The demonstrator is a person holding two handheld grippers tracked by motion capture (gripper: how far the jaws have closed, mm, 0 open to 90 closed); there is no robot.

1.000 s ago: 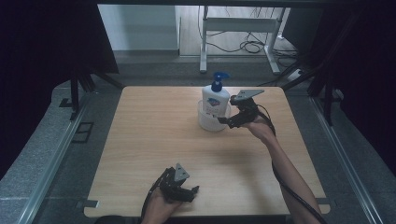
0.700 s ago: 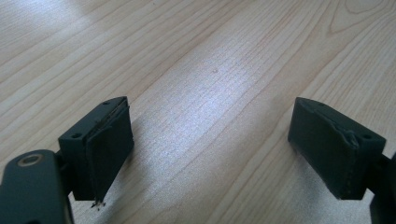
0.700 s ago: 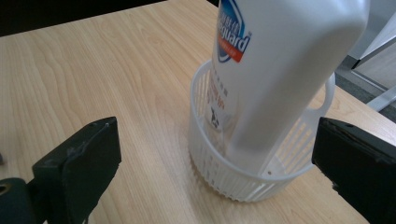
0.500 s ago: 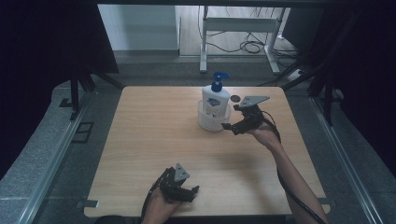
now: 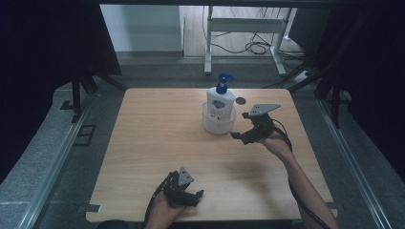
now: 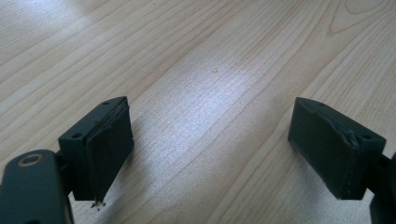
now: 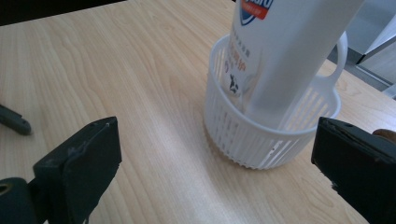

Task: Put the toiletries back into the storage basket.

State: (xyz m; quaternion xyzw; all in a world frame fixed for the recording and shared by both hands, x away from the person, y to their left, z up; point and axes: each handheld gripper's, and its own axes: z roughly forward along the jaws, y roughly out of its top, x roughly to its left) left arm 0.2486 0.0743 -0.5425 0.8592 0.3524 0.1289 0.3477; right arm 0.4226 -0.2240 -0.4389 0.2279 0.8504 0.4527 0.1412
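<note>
At the bottom centre of the high view, the left gripper rests low over the near edge of the wooden table; in its own view its jaws stand wide apart with bare wood grain between them. Farther up, right of centre, the right gripper is held just above the table, pointing toward the left of the frame, its jaws likewise spread wide and holding nothing. In the right gripper view the white basket sits a short way ahead of the jaws, apart from them, toward the right of the frame. It is a round, slotted plastic basket with a loop handle on its far side. Inside it stands the soap bottle, white with a blue pump on top, upright, its long axis vertical and its base down in the basket. Bottle and basket sit in the upper middle of the high view, near the table's far edge. Just beyond them, a small dark round spot lies on the wood.
</note>
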